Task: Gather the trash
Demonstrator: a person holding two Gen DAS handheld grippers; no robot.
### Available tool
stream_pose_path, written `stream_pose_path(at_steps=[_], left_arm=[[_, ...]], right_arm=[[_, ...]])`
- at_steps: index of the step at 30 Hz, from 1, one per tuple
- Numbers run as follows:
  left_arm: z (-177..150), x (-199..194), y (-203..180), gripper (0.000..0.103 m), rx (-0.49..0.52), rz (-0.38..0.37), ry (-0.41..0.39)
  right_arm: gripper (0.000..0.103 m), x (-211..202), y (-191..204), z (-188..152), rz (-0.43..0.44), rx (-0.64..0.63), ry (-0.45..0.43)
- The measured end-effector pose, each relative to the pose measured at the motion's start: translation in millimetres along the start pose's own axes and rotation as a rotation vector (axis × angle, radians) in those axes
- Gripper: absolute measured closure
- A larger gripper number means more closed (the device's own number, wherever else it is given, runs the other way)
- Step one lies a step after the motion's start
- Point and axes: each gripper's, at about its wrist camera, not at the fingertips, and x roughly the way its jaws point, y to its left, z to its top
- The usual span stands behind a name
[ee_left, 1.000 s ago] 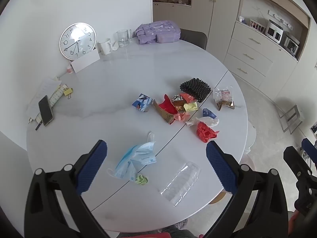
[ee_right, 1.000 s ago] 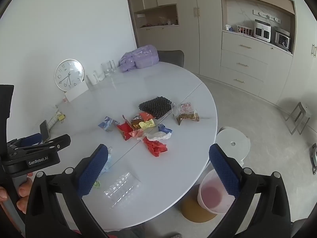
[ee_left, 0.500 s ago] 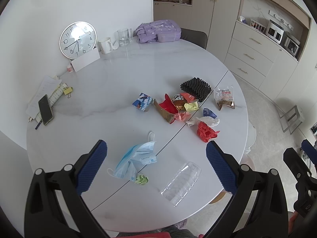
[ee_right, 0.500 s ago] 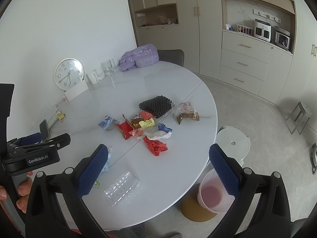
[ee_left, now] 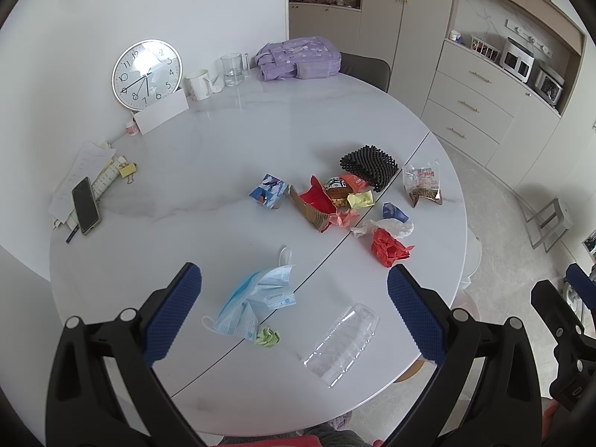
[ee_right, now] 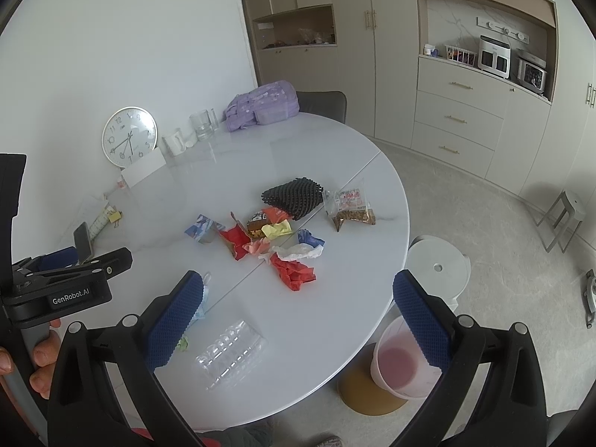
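Litter lies on a round white table (ee_left: 231, 149). Nearest me are a blue face mask (ee_left: 257, 301), a small green paper wad (ee_left: 267, 336) and a clear plastic tray (ee_left: 341, 342) (ee_right: 231, 352). Further out sit a red crumpled wrapper (ee_left: 389, 247) (ee_right: 294, 272), a torn red carton (ee_left: 314, 203), a yellow wrapper (ee_left: 360, 198), a black mesh pad (ee_left: 368, 165) and a snack bag (ee_left: 422, 182) (ee_right: 350, 205). My left gripper (ee_left: 294, 313) hangs open above the mask, holding nothing. My right gripper (ee_right: 298, 316) is open over the table's near edge, also holding nothing.
A pink-lined bin (ee_right: 400, 363) stands on the floor beside the table, with a white stool (ee_right: 437, 266) behind it. Along the table's far side are a clock (ee_left: 147, 74), mug (ee_left: 197, 83), glass (ee_left: 232, 69), purple backpack (ee_left: 298, 57), a phone (ee_left: 85, 205) and papers (ee_left: 87, 160).
Both views have barely shifted. The trash lies as before and both grippers stay open.
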Motion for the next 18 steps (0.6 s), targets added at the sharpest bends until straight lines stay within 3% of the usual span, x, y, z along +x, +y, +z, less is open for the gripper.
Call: stream_pose_path(at_steps=[18], left_arm=[[-5.5, 8.1, 6.6, 0.007, 0.001, 0.002, 0.001]], right_arm=[[0.002, 1.5, 1.8, -3.5, -0.015, -0.001, 0.001]])
